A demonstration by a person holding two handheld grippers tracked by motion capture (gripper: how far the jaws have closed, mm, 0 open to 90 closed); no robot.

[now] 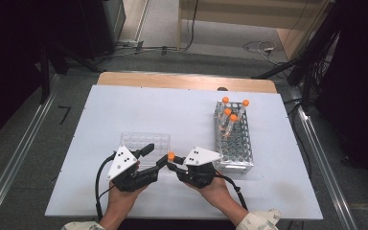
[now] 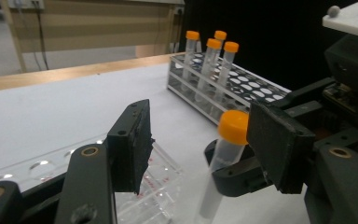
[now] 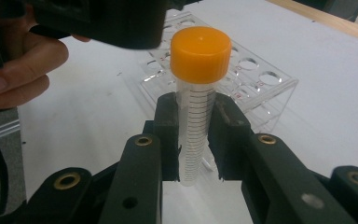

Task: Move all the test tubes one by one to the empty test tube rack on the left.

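My right gripper (image 3: 196, 140) is shut on a clear graduated tube (image 3: 196, 126) with an orange cap (image 3: 200, 53), held upright just above the white table. In the high view this tube's cap (image 1: 171, 155) sits between the two hands near the table's front. My left gripper (image 2: 205, 140) stands open around the cap (image 2: 233, 127). One of its pads (image 2: 275, 140) is right beside the cap and the other pad (image 2: 133, 140) is well apart. The right gripper (image 2: 233, 177) grips the tube lower down.
A clear well plate (image 1: 143, 141) lies just beyond my left gripper (image 1: 157, 154). A white tube rack (image 1: 234, 139) at the right holds several orange-capped tubes (image 1: 230, 111) at its far end. The table's front edge is close to the hands.
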